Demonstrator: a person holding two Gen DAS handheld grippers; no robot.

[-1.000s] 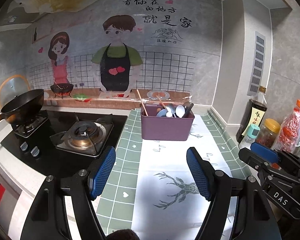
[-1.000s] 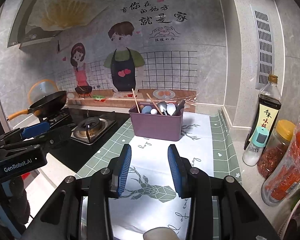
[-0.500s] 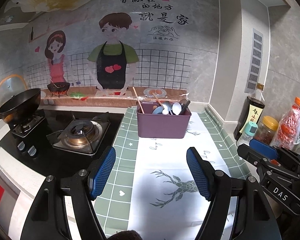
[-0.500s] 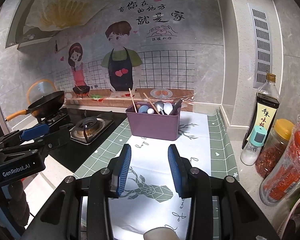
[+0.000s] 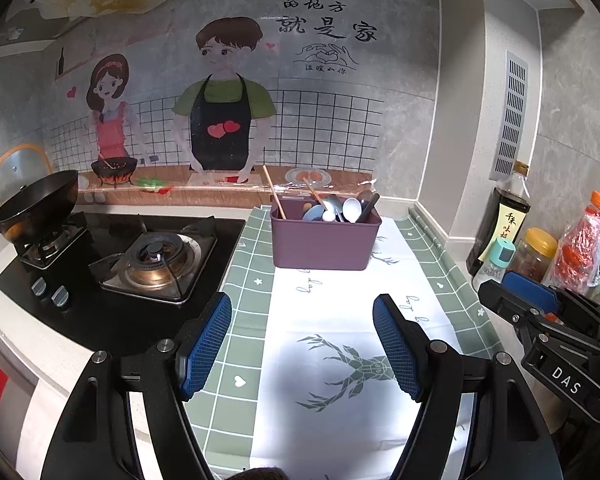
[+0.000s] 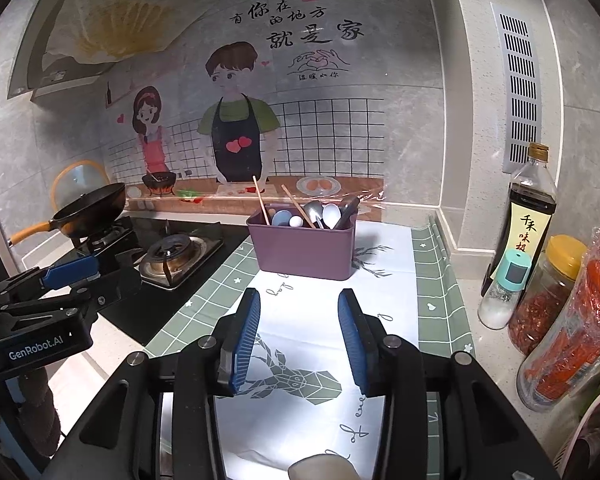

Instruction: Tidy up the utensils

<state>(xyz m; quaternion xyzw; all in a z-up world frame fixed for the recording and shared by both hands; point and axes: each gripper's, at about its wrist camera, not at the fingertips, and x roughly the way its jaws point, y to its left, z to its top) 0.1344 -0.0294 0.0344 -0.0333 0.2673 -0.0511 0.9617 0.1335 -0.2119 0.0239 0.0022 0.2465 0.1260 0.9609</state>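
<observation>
Both views have drawn back a little since a second ago, so the purple bin (image 5: 325,240) sits slightly smaller and farther ahead of each gripper. Left gripper (image 5: 302,346) hangs with its blue pads spread wide and nothing between them; right gripper (image 6: 299,338) is also parted and empty, its gap narrower. Straight ahead of both, well apart from the fingertips, the bin stands on the cloth-covered surface (image 5: 340,312) with the utensils (image 6: 316,214) inside: chopsticks, spoons and a dark-handled piece leaning handle-up or bowl-up against its walls. No utensil lies loose on the cloth below the grippers. Gathered in one bin, they already look tidied, though this would equally suit a bin waiting to be sorted out.
</observation>
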